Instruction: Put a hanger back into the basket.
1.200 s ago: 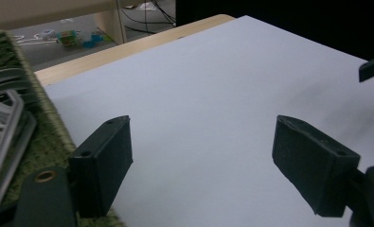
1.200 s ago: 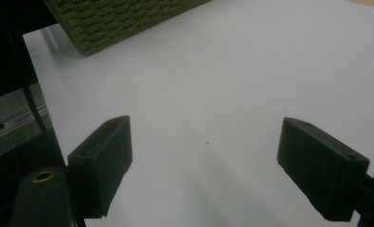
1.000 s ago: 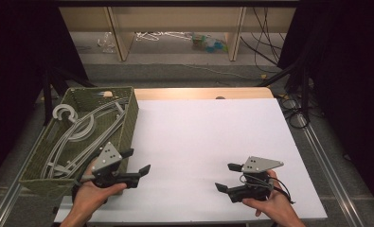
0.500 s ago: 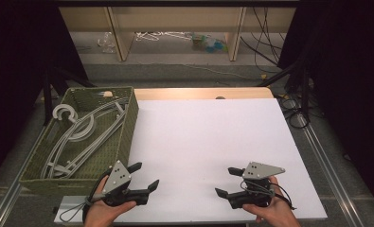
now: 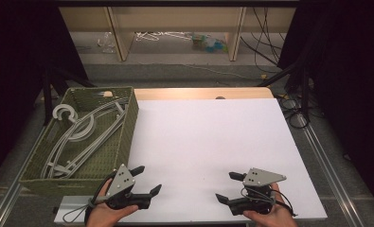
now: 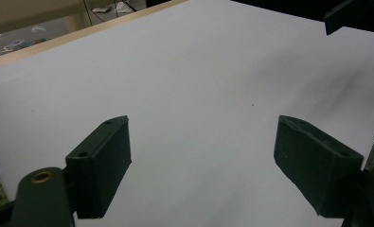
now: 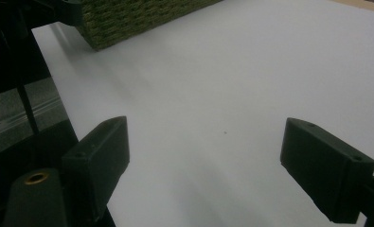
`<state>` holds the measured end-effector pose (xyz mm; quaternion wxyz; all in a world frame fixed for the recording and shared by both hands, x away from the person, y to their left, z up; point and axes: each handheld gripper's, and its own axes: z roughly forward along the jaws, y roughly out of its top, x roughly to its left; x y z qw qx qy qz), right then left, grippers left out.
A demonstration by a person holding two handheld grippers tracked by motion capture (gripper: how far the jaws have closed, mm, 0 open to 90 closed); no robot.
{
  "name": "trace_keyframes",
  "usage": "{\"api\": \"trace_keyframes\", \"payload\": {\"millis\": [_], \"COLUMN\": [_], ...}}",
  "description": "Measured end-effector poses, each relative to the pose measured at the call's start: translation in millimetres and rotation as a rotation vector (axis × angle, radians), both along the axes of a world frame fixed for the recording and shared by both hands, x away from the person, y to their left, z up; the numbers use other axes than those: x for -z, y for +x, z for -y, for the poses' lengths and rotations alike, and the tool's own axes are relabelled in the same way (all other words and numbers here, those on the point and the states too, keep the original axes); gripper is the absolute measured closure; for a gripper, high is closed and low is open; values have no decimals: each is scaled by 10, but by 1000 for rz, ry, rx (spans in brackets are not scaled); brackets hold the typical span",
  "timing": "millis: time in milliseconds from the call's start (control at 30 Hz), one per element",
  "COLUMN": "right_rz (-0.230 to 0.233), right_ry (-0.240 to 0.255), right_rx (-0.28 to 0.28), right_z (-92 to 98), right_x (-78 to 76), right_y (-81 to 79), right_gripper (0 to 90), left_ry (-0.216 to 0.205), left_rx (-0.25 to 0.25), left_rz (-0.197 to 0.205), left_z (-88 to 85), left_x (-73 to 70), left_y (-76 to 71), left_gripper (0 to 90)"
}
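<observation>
Both grippers lie low at the near edge of the desk (image 5: 208, 142), jaws released and empty. The left gripper (image 5: 146, 182) has drawn back since the frame a second ago: then it stood against the near right corner of the basket (image 5: 128, 137); now it rests nearer the person and a little to the right, just off that corner, over bare white surface. The right gripper (image 5: 226, 187) has barely shifted and sits at the near right, well apart from the left. In the left gripper view the jaws stand wide with nothing but white desk between them; the right gripper view shows the same, with the woven basket corner far off at the top. The withdrawal suggests that the work with the basket is either finished or not yet resumed; no item is in hand.

The hangers (image 5: 75, 137), pale grey-white, lie inside the green woven basket at the left of the desk. They are stacked loosely on a slant, hooks toward the far left, one large hook (image 5: 64, 113) curling near the far wall. How many there are cannot be told.
</observation>
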<state>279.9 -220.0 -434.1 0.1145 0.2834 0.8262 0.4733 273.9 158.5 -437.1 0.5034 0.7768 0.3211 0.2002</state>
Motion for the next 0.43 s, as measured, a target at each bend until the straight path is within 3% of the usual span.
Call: {"api": "trace_keyframes", "payload": {"millis": [233,267,433], "right_rz": [-7,4,2], "right_ry": [-2,-2,-3], "right_rx": [0,0,-2], "right_z": [0,2,0], "right_x": [0,0,-1], "right_y": [-2,1,0], "right_gripper": [175,174,174], "left_ry": [6,17,6], "left_rx": [4,14,6], "left_rz": [-14,-2,-14], "left_z": [3,-6,0], "left_x": [8,5,12], "left_y": [2,12,6], "left_gripper": [189,189,188]}}
